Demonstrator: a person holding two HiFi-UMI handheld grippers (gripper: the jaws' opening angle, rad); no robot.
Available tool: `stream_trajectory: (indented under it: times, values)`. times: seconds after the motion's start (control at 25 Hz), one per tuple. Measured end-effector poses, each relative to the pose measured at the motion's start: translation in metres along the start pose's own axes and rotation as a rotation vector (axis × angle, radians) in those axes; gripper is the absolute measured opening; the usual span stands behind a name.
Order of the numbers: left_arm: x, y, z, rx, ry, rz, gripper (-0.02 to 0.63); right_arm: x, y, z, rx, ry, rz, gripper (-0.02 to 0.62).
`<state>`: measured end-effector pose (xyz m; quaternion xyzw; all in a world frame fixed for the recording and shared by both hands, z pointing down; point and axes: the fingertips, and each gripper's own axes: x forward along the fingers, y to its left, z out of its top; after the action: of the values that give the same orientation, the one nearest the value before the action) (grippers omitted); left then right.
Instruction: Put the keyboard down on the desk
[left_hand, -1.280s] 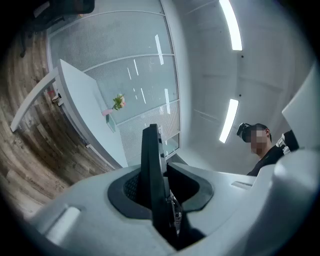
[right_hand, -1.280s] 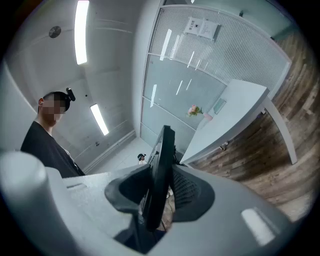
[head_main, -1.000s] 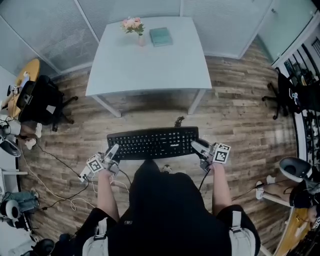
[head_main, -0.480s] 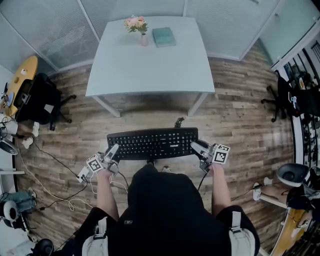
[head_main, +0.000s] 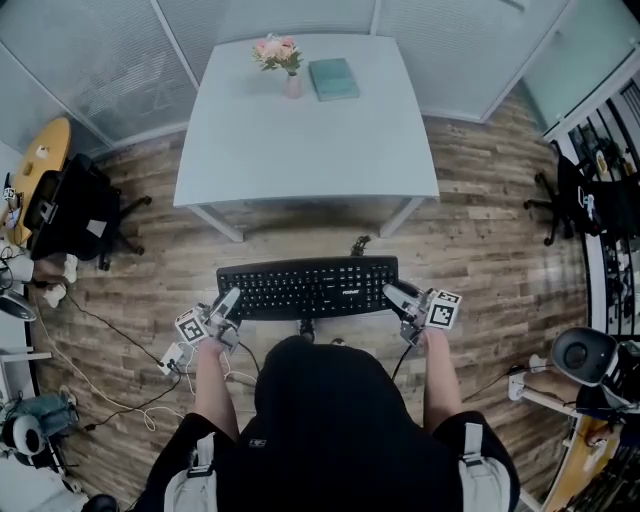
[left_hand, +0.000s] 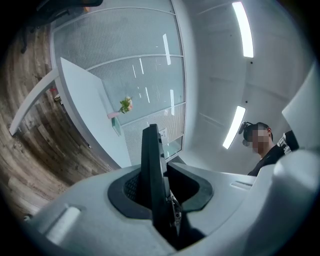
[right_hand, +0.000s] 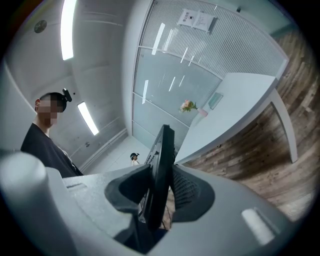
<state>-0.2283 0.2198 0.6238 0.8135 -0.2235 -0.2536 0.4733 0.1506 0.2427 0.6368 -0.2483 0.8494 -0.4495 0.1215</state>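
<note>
A black keyboard (head_main: 307, 286) hangs level in the air over the wooden floor, short of the pale desk (head_main: 300, 140). My left gripper (head_main: 226, 308) is shut on its left end and my right gripper (head_main: 396, 298) is shut on its right end. In the left gripper view the keyboard's edge (left_hand: 151, 170) stands between the dark pads. In the right gripper view the keyboard's edge (right_hand: 161, 170) is pinched the same way, with the desk (right_hand: 235, 100) ahead at right.
At the desk's far edge stand a small vase of pink flowers (head_main: 280, 58) and a teal book (head_main: 333, 78). A black office chair (head_main: 70, 210) is at left, another chair (head_main: 590, 195) at right. Cables (head_main: 120, 350) lie on the floor at left.
The view has shifted slightly; the keyboard and both grippers keep the same hold and sit a touch lower in the frame, with the desk's front edge a little closer.
</note>
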Motion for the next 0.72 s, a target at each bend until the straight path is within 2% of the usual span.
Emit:
stream_trajectory:
  times: [0.28, 0.44, 0.72]
  values:
    - [0.015, 0.028, 0.035, 0.007, 0.043, 0.003, 0.098, 0.027, -0.014, 0.011, 0.013, -0.018, -0.034, 0.127]
    - [0.024, 0.042, 0.051, -0.035, 0.053, -0.013, 0.098, 0.042, -0.022, 0.021, 0.005, -0.032, -0.082, 0.129]
    - [0.032, 0.067, 0.076, -0.046, 0.084, -0.023, 0.098, 0.062, -0.039, 0.021, 0.002, -0.050, -0.130, 0.130]
